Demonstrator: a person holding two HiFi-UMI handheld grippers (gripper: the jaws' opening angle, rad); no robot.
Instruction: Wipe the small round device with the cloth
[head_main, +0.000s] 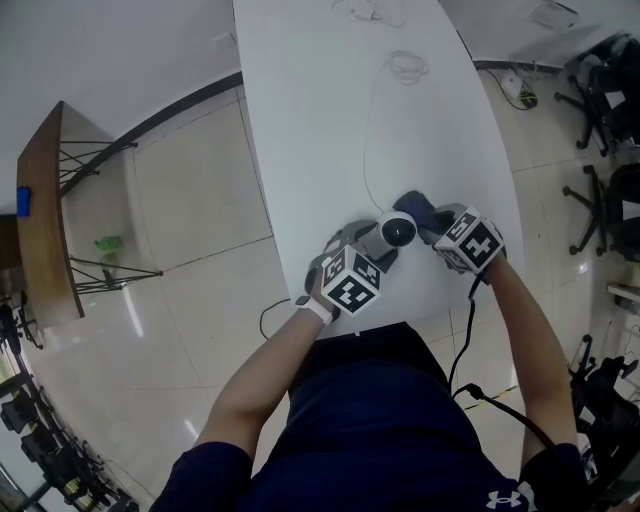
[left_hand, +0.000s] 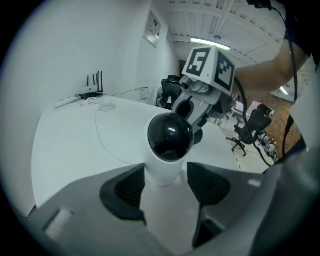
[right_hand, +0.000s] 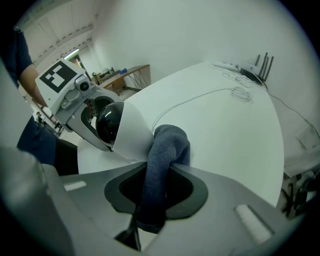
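The small round device (head_main: 396, 231), a white body with a black dome, stands near the front edge of the white table (head_main: 330, 120). My left gripper (head_main: 374, 250) is shut on its white body (left_hand: 162, 170), one pad on each side, with the dome (left_hand: 170, 136) above them. My right gripper (head_main: 433, 228) is shut on a dark blue cloth (right_hand: 164, 155), which bunches out past the jaws against the device's white side (right_hand: 131, 134). In the head view the cloth (head_main: 421, 210) lies just right of the device.
A thin white cable (head_main: 367, 150) runs from the device up the table to a coil (head_main: 407, 66). A router with antennas (right_hand: 258, 67) sits at the far end. A wooden side table (head_main: 42, 220) stands to the left, and office chairs (head_main: 605, 100) to the right.
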